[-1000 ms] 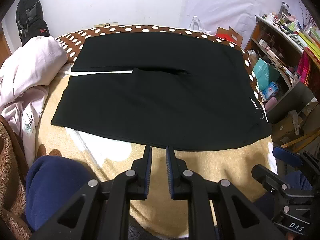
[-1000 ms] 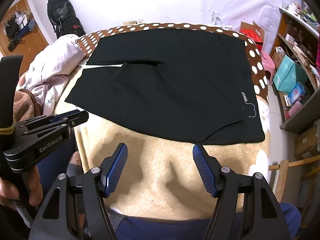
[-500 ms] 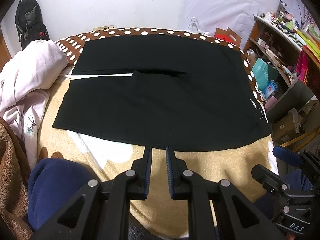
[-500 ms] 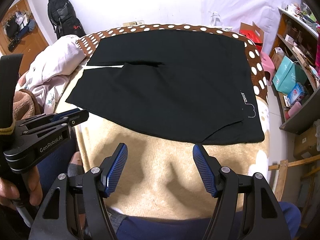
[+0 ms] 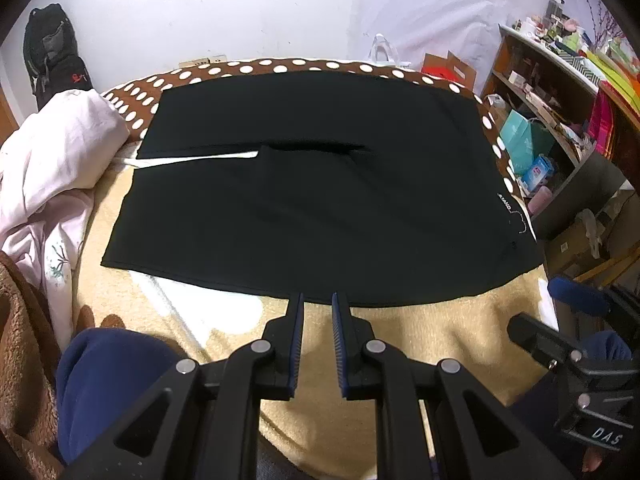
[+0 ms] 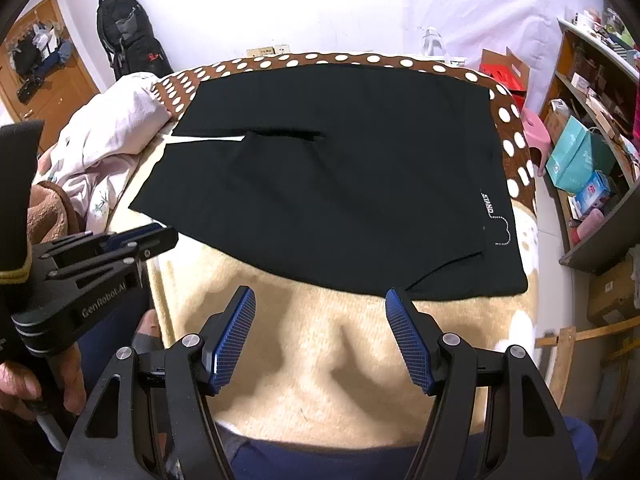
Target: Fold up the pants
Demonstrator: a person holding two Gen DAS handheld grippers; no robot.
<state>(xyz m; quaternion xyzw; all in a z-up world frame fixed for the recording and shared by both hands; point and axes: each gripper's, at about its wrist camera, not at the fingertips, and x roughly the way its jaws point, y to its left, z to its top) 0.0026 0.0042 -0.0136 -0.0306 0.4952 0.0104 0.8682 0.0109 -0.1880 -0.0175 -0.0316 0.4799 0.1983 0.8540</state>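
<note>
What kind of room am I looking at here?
Most likely a bedroom: black pants lie spread on a bed with a polka-dot cover, a rumpled pink quilt beside them, cluttered shelves along the wall.

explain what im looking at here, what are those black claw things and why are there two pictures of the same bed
No robot here: a person holds a hand-held gripper in each hand, and each carries a wide-angle camera looking along its two fingers. That gives two views of one scene. The left gripper has its fingers close together with a narrow gap and nothing between them. The right gripper stands wide open, also empty. Black pants lie spread flat, not yet folded, on a tan blanket over a brown polka-dot cover. A pink quilt is bunched at the left.
</note>
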